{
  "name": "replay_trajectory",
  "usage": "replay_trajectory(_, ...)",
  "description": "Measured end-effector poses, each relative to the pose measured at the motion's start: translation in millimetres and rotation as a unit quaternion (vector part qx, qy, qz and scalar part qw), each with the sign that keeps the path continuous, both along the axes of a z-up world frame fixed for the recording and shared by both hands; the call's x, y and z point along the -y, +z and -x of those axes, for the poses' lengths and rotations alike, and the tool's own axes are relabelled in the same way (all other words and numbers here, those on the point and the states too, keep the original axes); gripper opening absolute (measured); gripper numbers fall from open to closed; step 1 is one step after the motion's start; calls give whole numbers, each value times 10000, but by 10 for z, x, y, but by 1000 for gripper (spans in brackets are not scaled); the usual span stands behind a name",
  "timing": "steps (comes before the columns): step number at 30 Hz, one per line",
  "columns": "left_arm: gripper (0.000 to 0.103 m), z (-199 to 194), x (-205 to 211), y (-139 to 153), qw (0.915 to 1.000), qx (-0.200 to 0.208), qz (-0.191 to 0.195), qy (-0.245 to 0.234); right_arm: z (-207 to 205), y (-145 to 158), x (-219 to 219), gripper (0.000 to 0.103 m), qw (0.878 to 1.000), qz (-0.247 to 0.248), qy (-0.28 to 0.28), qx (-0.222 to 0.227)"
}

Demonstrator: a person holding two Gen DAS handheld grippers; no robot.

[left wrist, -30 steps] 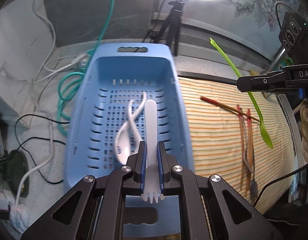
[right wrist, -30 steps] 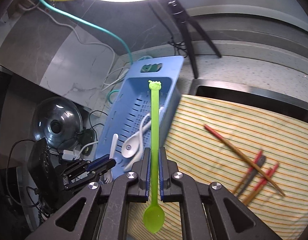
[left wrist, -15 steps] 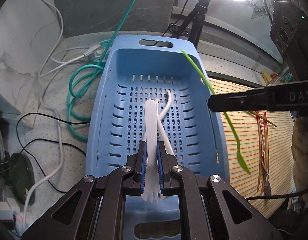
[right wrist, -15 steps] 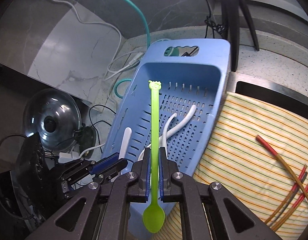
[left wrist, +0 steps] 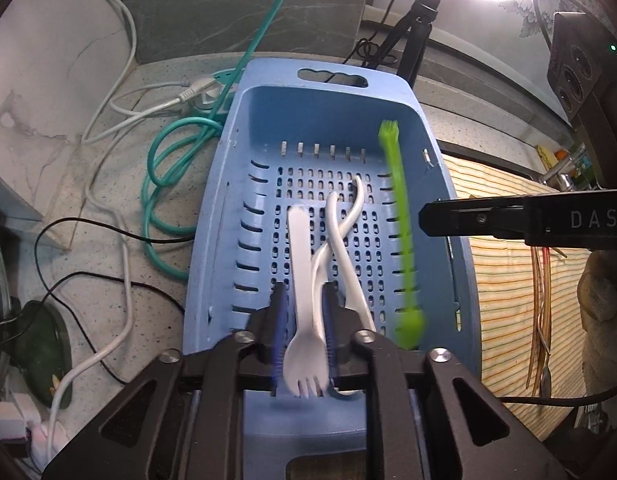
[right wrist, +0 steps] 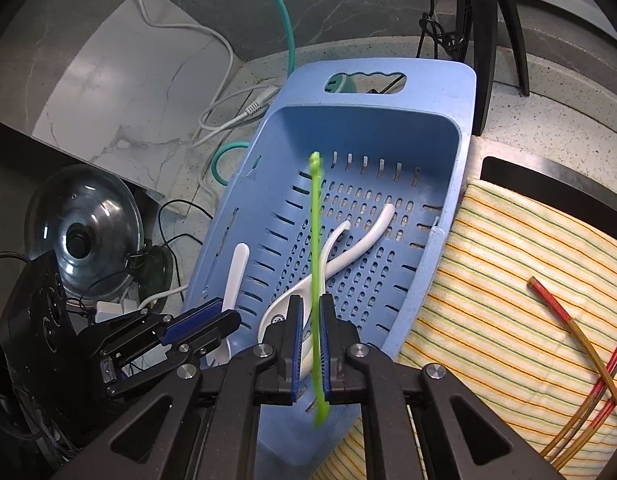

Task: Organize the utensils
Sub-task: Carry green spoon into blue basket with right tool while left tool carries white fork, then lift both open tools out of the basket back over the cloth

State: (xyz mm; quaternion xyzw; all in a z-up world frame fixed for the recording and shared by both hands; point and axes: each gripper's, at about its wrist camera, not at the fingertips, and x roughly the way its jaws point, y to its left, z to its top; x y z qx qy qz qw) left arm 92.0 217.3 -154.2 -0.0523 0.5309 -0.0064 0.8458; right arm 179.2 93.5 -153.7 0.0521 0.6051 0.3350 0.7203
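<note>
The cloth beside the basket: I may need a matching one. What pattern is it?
Pale yellow cloth with thin green and orange stripes; clearest in the right wrist view.

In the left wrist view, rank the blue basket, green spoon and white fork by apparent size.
1. blue basket, by far the largest.
2. green spoon, the longer utensil.
3. white fork, somewhat shorter, though motion blur and nearness to the camera make this gap unsure.

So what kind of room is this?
Probably a kitchen: a blue drainer basket with plastic utensils sits on a speckled stone counter, a glass pot lid rests nearby, and chopsticks lie on a striped cloth.
</note>
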Motion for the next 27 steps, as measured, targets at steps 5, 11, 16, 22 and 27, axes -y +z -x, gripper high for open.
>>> replay_trajectory(5,29,25,-18,25,10000,17,24,75,4,53,66,36,9999,-57,-35,96)
replay_trajectory(11,29,63,30,77,10000,74,-47,26,3,132,149,41,9997,-61,-28,216)
replay_trajectory(16,29,104,68,134,9999,132,-78,44,38,242,206,42,9992,-51,2,396)
replay_trajectory(22,29,168,131,215,9997,228,-99,42,105,378,311,45,9983,-79,68,573)
replay_trajectory(27,29,253,235,300,9994,328,-124,15,162,508,465,46,9974,-114,80,706)
